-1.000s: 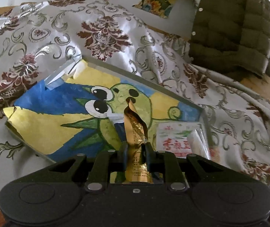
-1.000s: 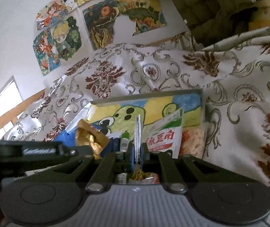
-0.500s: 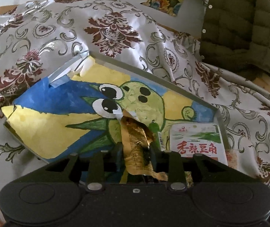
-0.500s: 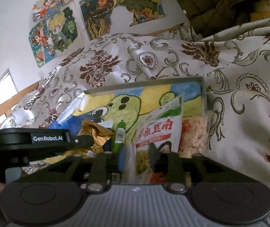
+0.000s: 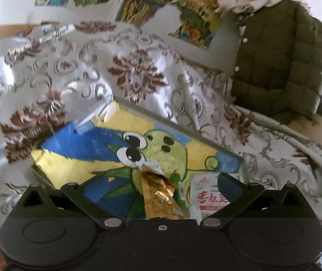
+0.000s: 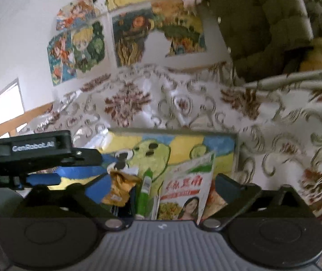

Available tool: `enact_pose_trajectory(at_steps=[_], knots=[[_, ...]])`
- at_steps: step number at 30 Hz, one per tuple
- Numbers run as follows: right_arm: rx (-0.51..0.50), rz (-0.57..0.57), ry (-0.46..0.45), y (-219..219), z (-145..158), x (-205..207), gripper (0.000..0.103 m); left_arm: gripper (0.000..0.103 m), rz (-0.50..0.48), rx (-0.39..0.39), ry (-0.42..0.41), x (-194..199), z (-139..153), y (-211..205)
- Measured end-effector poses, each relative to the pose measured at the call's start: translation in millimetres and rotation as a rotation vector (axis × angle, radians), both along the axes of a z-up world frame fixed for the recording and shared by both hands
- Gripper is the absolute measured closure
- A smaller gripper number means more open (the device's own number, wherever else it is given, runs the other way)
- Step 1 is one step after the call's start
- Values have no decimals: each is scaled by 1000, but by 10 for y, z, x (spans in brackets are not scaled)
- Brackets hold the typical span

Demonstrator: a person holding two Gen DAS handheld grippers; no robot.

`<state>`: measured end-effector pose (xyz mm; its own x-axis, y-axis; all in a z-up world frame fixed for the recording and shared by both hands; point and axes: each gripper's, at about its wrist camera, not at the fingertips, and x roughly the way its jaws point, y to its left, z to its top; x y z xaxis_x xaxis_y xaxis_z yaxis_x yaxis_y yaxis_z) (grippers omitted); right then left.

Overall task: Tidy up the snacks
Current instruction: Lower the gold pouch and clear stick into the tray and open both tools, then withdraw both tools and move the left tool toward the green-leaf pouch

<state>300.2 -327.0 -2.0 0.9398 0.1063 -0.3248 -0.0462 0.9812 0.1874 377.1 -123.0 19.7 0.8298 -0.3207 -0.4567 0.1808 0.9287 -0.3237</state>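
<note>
Grippers: left gripper, right gripper jaws opening, nothing pressed | gold packet on painted tray, lengthwise between left fingers

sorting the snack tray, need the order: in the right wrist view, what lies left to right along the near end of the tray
gold packet → green tube → red and white snack bag

Olive quilted jacket, floral cloth, posters

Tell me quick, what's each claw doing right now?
Left gripper: jaws opening, nothing gripped; gold packet lies between.
Right gripper: jaws opening, nothing gripped; white snack bag between.
</note>
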Motion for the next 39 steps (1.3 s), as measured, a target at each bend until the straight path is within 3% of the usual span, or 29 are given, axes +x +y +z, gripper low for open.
enact_pose_trajectory(at_steps=[9, 15, 18, 22, 26, 29, 33, 39], knots=[[-78, -104, -43, 64, 204, -495, 0, 1, 81, 68, -71, -707, 188, 145], [-177, -155, -64, 347, 198, -838, 0, 1, 144, 230, -112, -1282, 194, 262], [-206, -146, -96, 461, 190, -1078, 0, 1, 178, 246, -123, -1521, 188, 392], [-170, -126, -69, 502, 201, -1327, 0, 1, 204, 209, -110, -1802, 167, 569], [-55, -111, -10, 509, 217, -1517, 0, 1, 283, 170, -76, -2022, 132, 687], [-20, -83, 19, 554, 219, -1665, 0, 1, 335, 196, -78, -2244, 119, 734], [11, -46, 63, 620, 205, -1830, 0, 1, 331, 258, -130, -2518, 99, 813], [92, -21, 144, 680, 122, -2012, 0, 1, 314, 248, -105, -2710, 90, 988]])
